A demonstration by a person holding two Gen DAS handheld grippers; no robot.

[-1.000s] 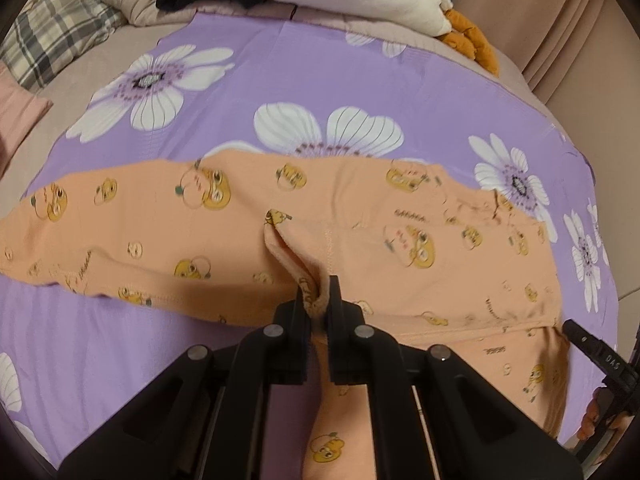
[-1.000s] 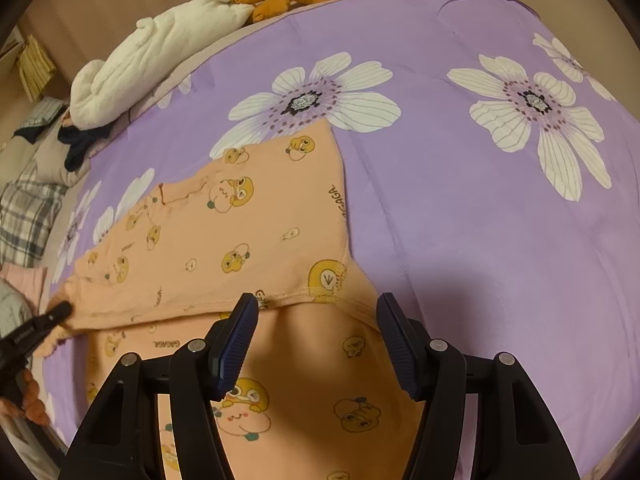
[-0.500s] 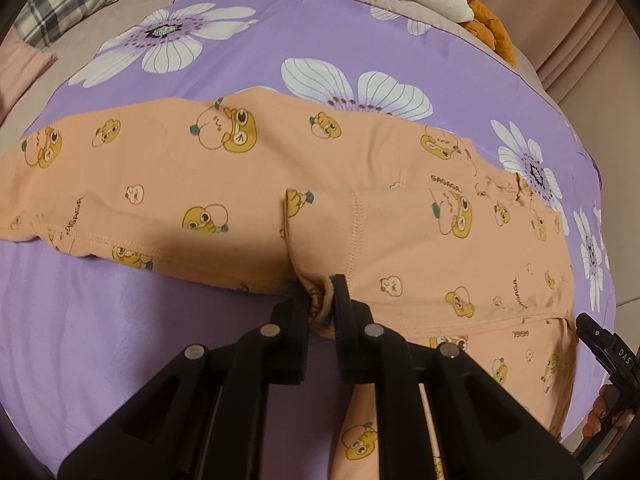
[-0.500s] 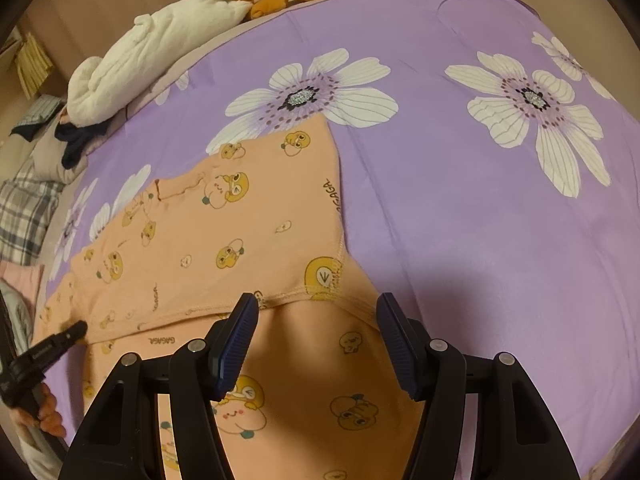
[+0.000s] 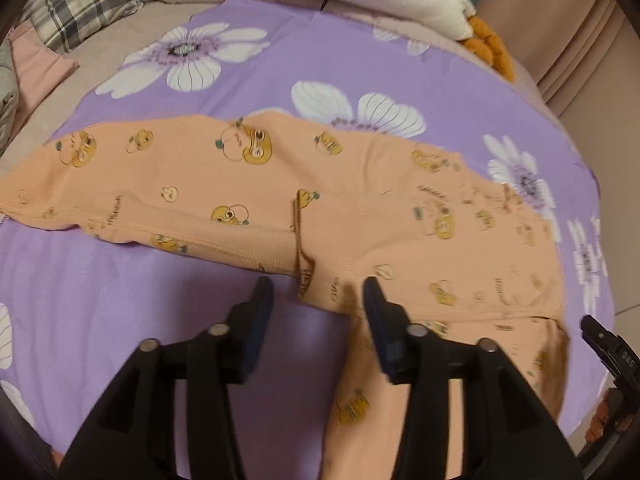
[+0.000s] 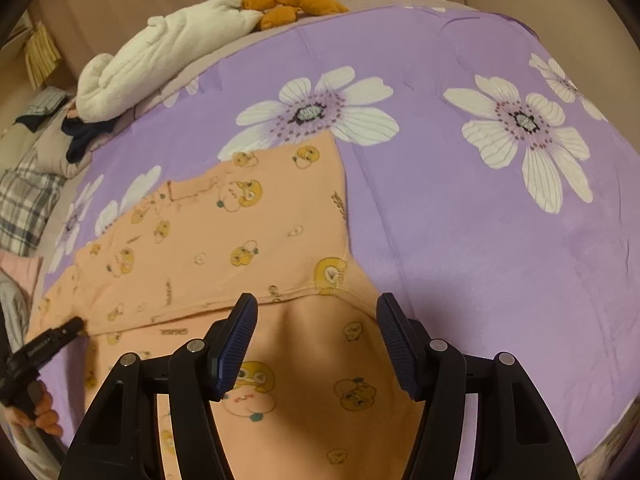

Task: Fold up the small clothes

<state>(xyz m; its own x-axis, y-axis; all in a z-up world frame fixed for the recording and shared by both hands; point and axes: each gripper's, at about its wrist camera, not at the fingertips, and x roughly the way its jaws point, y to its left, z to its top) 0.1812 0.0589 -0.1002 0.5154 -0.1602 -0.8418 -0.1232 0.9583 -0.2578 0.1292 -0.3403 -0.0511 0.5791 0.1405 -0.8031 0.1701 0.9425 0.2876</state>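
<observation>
The orange garment (image 5: 360, 216) lies spread on the purple flowered bedspread (image 5: 120, 300), its long axis running across the bed from the left edge toward the right, one leg turned down toward the near edge. The left gripper (image 5: 318, 296) has just been opening; its jaws now stand apart over the crotch seam, the cloth dropped flat beneath them. The right gripper (image 6: 316, 320) hangs released over the folded hem at the waist end, gripping nothing. The left is nearer the far-stretched leg. The fabric, printed with yellow cartoon faces, looks soft and thin, though blur hides fine creases.
</observation>
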